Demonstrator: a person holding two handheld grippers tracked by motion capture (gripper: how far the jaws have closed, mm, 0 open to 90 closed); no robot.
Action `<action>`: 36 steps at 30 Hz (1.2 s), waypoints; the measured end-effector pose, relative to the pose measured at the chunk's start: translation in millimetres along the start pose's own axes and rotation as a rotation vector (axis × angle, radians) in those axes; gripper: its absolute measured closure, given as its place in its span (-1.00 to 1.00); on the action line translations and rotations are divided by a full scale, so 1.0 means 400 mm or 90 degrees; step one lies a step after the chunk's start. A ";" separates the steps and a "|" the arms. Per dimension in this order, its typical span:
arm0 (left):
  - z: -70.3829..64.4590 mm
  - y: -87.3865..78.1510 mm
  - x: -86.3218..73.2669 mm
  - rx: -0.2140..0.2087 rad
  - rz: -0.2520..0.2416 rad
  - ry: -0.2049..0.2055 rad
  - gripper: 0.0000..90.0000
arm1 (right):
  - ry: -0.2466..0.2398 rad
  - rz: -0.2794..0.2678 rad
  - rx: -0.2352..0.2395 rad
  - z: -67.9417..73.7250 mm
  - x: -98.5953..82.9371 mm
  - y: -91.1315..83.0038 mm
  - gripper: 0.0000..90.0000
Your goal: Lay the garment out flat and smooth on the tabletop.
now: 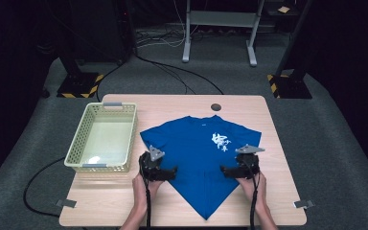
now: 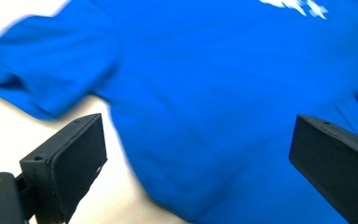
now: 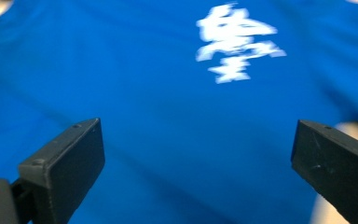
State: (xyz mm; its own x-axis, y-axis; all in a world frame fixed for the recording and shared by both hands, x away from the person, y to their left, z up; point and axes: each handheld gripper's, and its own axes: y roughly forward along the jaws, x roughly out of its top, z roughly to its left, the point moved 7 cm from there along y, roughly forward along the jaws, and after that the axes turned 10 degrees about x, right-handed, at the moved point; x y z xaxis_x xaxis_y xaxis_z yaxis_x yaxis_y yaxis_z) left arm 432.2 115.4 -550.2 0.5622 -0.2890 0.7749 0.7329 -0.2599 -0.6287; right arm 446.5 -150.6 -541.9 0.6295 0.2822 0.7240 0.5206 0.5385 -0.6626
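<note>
A blue T-shirt (image 1: pixel 199 153) with a white print (image 1: pixel 221 141) lies spread on the wooden table (image 1: pixel 278 191), its lower part narrowing to a point near the front edge. My left gripper (image 1: pixel 171 171) rests at the shirt's left edge, jaws wide open over the cloth (image 2: pixel 223 116) just below the left sleeve (image 2: pixel 42 70). My right gripper (image 1: pixel 226 171) sits at the shirt's right side, open as well, with blue fabric (image 3: pixel 168 140) and the white print (image 3: pixel 235 42) ahead of its jaws. Nothing is held by either one.
A pale yellow-green plastic basket (image 1: pixel 76 154) stands on the table's left, close beside the left sleeve. A round cable hole (image 1: pixel 215 107) sits near the far edge. Black cables (image 1: pixel 33 191) trail on the grey floor, with stand bases beyond the table.
</note>
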 end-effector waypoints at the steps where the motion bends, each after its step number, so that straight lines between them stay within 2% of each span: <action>1: -0.011 0.001 -0.011 0.000 0.003 0.005 -0.92 | -0.005 0.005 0.010 0.024 -0.006 0.009 -0.92; 4: -0.034 0.009 -0.036 0.000 0.008 0.005 -0.93 | -0.028 0.013 0.021 0.081 -0.020 0.035 -0.83; 6: -0.041 0.018 -0.046 0.001 0.013 0.002 -0.93 | -0.033 0.012 0.025 0.104 -0.023 0.050 -0.76; 8: -0.044 0.027 -0.055 0.004 0.020 0.003 -0.93 | -0.029 0.008 0.035 0.120 -0.024 0.065 -0.65; 9: -0.045 0.029 -0.056 0.006 0.026 0.003 -0.93 | -0.029 0.012 0.035 0.126 -0.025 0.072 -0.64; 11: -0.046 0.027 -0.054 0.010 0.017 0.004 -0.93 | -0.032 0.014 0.038 0.137 -0.025 0.082 -0.51; 13: -0.044 0.030 -0.056 0.011 0.027 0.002 -0.92 | -0.042 0.013 0.032 0.149 -0.024 0.089 -0.40; 15: -0.044 0.033 -0.059 0.019 0.037 0.013 -0.91 | -0.046 0.019 0.033 0.158 -0.025 0.095 -0.26; 17: -0.047 0.035 -0.060 0.027 0.042 0.027 -0.92 | -0.053 0.024 0.025 0.162 -0.026 0.099 -0.16; 22: -0.047 0.035 -0.060 0.026 0.043 0.028 -0.92 | -0.050 0.035 0.025 0.158 -0.037 0.104 0.12; 26: -0.047 0.035 -0.060 0.026 0.043 0.027 -0.92 | -0.052 0.023 0.021 0.155 -0.044 0.096 0.40; 36: -0.047 0.035 -0.060 0.026 0.043 0.027 -0.92 | -0.048 0.016 0.045 0.154 -0.055 0.084 0.85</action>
State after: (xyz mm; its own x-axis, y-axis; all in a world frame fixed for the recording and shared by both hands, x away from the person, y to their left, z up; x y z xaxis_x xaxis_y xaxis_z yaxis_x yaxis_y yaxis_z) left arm 421.6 101.4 -578.9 0.5942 -0.3437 0.7272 0.7101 -0.2005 -0.6749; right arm 414.6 -89.8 -568.3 0.5951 0.3532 0.7219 0.4622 0.5843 -0.6670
